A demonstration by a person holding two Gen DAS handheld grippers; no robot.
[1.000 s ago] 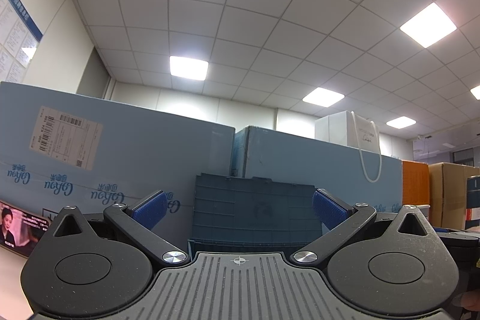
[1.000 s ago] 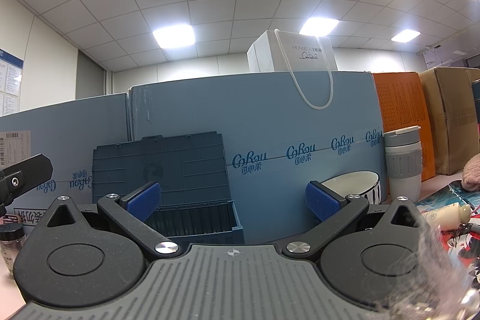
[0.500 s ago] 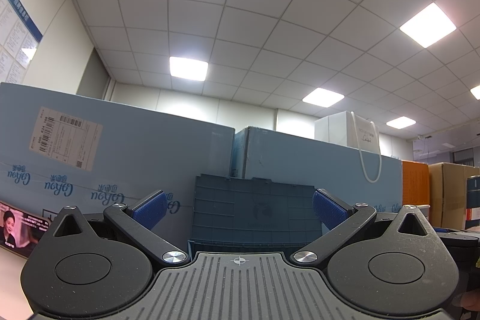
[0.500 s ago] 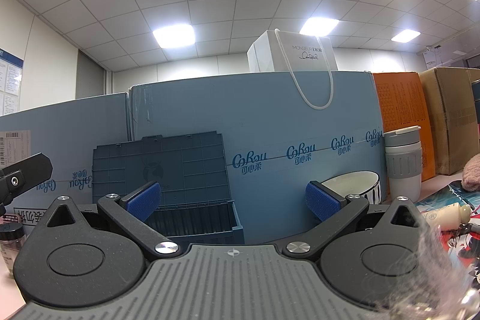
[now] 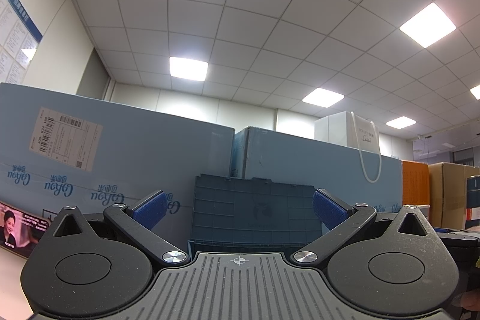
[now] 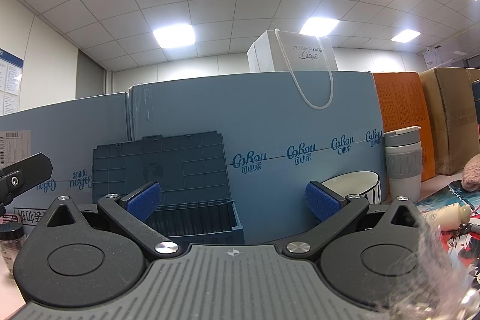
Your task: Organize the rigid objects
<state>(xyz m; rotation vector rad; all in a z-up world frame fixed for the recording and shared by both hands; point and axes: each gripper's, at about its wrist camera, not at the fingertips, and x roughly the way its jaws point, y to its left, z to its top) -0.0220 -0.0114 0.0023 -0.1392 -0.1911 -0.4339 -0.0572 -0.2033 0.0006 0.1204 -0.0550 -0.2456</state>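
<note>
Between the wide, empty fingers of the left gripper [image 5: 239, 210] stands the open storage box [image 5: 255, 215]. The right gripper [image 6: 233, 201] (equally wide, empty) has the bowl [image 6: 354, 185] just past its right finger. Nothing is picked yet; next, I judge, calls for lowering onto one item.

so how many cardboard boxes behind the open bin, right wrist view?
4. Two blue boxes, one left and one behind the bin, then an orange box and a brown box at right. More may be hidden.
</note>
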